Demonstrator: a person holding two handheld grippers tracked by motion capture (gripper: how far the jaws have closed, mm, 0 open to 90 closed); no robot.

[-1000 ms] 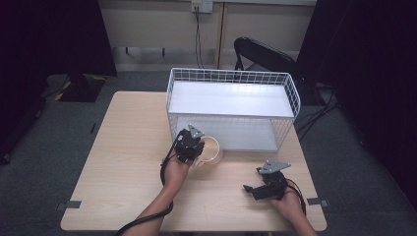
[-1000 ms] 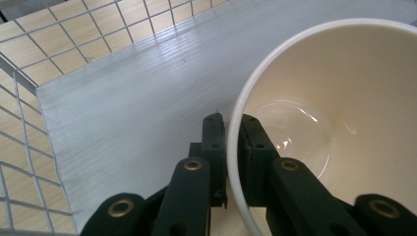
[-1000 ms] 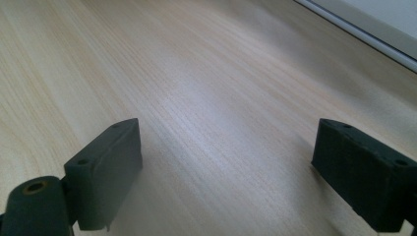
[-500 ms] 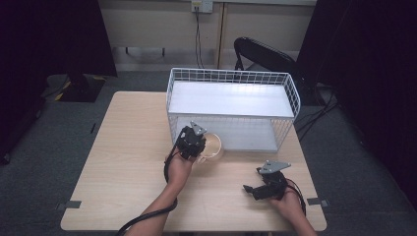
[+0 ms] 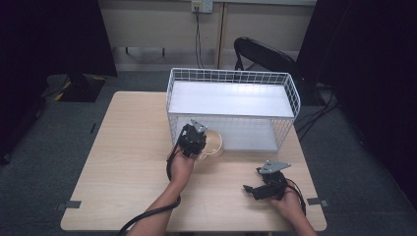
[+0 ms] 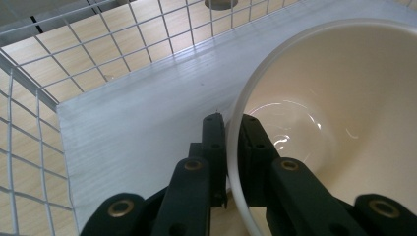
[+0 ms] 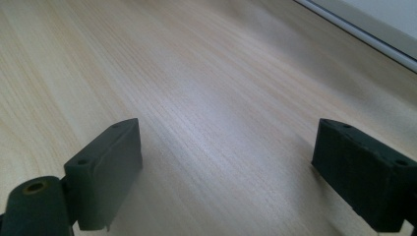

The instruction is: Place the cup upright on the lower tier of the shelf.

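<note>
Now bowl (image 5: 212, 143) farther into rack (image 5: 231, 98).

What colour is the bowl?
Cream, pale and glossy. The bowl shows best in the left gripper view, with the left gripper pinching its rim.

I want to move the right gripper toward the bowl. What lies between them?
Bare wooden table lies between the right gripper and the bowl, as the high view shows.

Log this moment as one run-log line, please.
left gripper: shut on bowl rim, in rack | right gripper: open, empty, over table
</note>
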